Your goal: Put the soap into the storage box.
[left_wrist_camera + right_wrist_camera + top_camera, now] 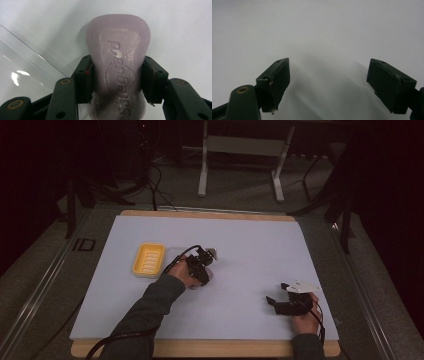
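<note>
A: Checking the left claw [116, 82]: what does it hold?

B: It clamps the pale lilac embossed soap bar [117, 62] at mid-length. The bar's long axis runs straight out between the jaws, low over the white desk [250, 245].

A: Nearest receptacle?

B: The yellow ribbed plastic soap dish [148, 260] lies just beside the left claw, on its left side. A likely set-down point.

A: Right claw [328, 85]?

B: Jaws wide, empty, well apart from the bar.

**Background items: counter and surroundings**

White mat [250, 250] covers a wood-edged counter [210, 348]. A metal frame stand [243, 150] stands on the floor beyond the counter's far edge. Dark cables [156, 185] trail on the floor, also beyond that edge, left of the stand.
</note>
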Tool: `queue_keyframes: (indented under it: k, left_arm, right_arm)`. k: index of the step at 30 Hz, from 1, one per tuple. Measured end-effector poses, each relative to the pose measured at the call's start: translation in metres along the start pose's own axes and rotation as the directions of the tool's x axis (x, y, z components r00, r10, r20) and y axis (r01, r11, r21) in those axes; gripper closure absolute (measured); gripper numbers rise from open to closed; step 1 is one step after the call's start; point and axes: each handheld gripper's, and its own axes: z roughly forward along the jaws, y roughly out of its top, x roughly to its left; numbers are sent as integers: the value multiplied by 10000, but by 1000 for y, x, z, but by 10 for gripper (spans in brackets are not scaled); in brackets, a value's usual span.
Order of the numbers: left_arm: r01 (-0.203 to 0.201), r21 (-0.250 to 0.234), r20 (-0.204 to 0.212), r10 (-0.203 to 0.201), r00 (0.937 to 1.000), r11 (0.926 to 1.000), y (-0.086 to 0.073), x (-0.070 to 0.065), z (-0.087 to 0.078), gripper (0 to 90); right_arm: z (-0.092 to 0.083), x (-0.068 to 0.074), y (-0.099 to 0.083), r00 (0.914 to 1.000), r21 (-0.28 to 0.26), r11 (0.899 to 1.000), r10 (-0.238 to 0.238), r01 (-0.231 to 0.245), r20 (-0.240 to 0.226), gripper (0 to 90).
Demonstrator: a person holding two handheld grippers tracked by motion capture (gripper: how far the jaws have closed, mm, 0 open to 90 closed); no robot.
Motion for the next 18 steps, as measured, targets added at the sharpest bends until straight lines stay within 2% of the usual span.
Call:
queue_keyframes:
  k: [9,18]
  left_arm:
    - [181,-515,-1,-182,9998,9985,-3,4,-17,499]
    - [351,-666,-20,-353,9994,9972,-6,12,-28,499]
  right_arm:
    - [0,0,0,10000,-9,10000,-4,4,7,185]
    - [0,0,0,10000,-14,10000,-1,1,12,184]
